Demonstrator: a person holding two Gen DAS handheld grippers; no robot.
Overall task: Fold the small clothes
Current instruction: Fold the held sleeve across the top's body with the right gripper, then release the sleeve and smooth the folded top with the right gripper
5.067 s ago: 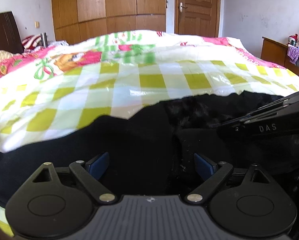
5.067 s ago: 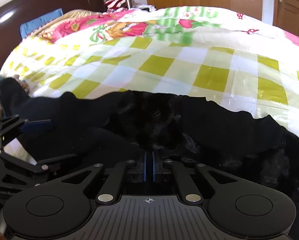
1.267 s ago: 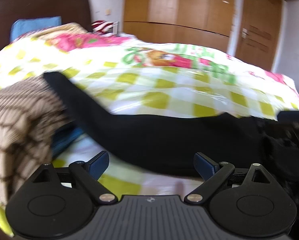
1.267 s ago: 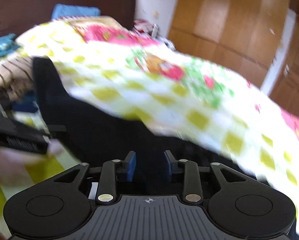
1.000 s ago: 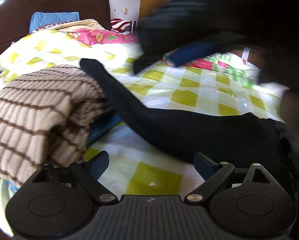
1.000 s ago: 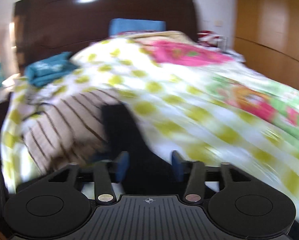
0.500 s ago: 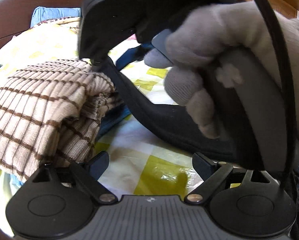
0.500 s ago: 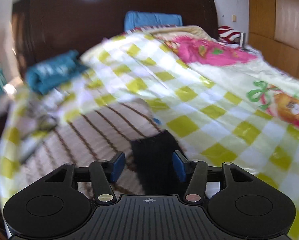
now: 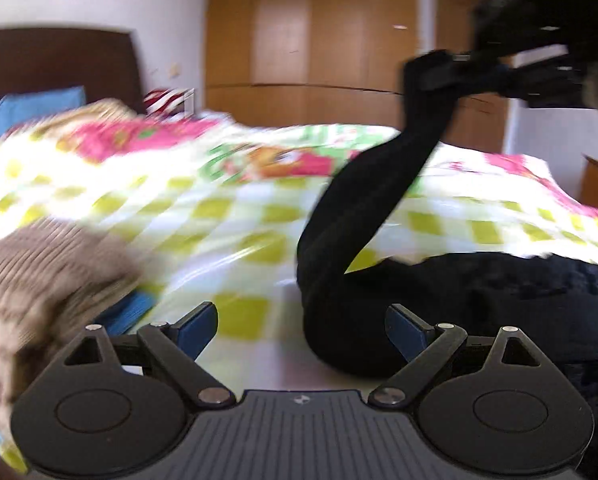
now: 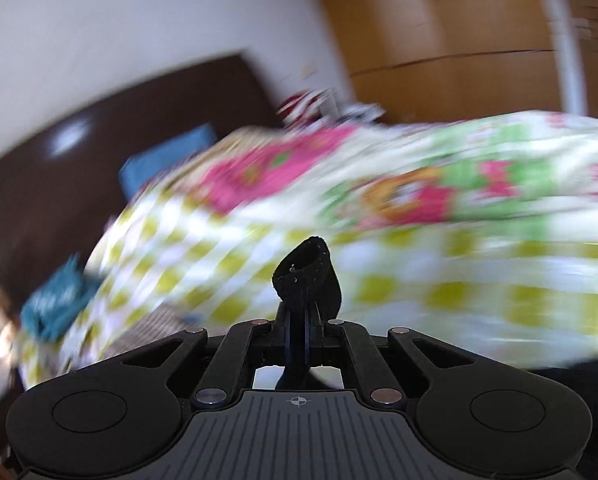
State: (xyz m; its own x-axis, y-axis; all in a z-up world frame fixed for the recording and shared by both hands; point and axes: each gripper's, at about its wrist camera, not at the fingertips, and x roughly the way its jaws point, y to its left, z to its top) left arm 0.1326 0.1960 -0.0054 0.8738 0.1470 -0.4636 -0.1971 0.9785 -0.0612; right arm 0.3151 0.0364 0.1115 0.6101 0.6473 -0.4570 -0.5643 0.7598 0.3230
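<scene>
Right hand-held gripper (image 10: 297, 340): pads squeezed together on the cuff (image 10: 305, 266) of a black garment (image 9: 363, 240), fabric pinched flat between them and a loop of hem poking out ahead. Seen from the left wrist at 1 o'clock, high over the bed (image 9: 239, 208), with the long black limb hanging from it in a curve down to the bedspread. Rest of the garment heaped dark at 4 o'clock in that view, just right of the left hand-held gripper (image 9: 299, 328).

Left hand-held gripper: jaws wide apart, nothing between the pads, hovering low over the checked cover with the foot of the lifted limb just ahead, toward its right finger (image 9: 405, 330).

Striped brown knit (image 9: 39, 280) lying at 9 o'clock, touching a blue piece (image 9: 129, 312) beneath it; neither belongs to this fold, by the look of it.

Step in hand, as judged: carrying the free end across to lay it over the body of the garment.

For doing it well:
- Keep the pinch firm; only a narrow bite of hem is held, so a jerk could slip it.
- Lift just enough to clear the bedspread, then draw across toward the heap at 4 o'clock without twisting the limb.
- Use the empty left pads to pin the fabric near the bend so the body does not drag along.
- Lower flat, edges matched, before letting go.
- Steer clear of the knit at 9 o'clock.
</scene>
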